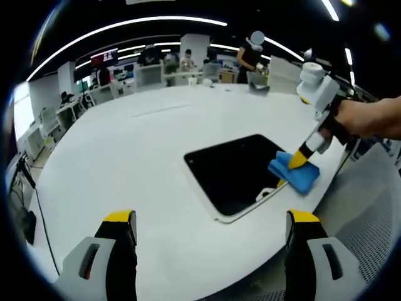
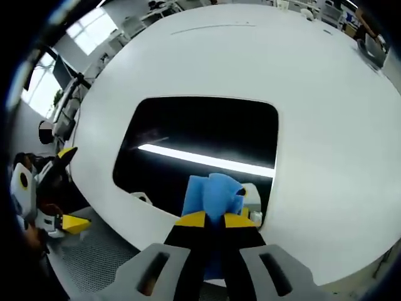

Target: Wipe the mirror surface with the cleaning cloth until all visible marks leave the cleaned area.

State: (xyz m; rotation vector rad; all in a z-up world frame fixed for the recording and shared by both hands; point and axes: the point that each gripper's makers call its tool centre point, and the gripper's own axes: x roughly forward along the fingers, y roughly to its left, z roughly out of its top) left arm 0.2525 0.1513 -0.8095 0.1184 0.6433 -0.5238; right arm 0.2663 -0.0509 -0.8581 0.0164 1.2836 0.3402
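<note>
Nearest your lens in the right gripper view, your right gripper (image 2: 215, 219) has its yellow-tipped jaws drawn close together, pinching a blue cleaning cloth (image 2: 213, 193) that bunches up between and above the tips. The cloth rests on the near edge of the mirror (image 2: 200, 135), a dark rounded rectangle lying flat on the white table (image 2: 326, 125). A bright strip of reflected ceiling light runs across the glass just beyond the cloth, and a white corner of the frame peeks out to the cloth's right. At the left edge of that view you can see your left gripper (image 2: 66, 188), off the table's rim, its two yellow tips well apart.

In the left gripper view, your left gripper (image 1: 210, 219) hangs above the near part of the table (image 1: 125, 144) with its jaws spread wide and nothing between them. Past them lies the mirror (image 1: 235, 172), and on its right-hand end sits the cleaning cloth (image 1: 296, 172), held by your right gripper (image 1: 294, 162), which comes in from the right with your hand (image 1: 363, 119) wrapped round its handle. The cloth overlaps the mirror's edge and part of it lies over the white frame. Whether any marks are on the glass you cannot tell from these views. Behind the table there are desks, monitors and people (image 1: 250, 56) standing at the far side of the room
</note>
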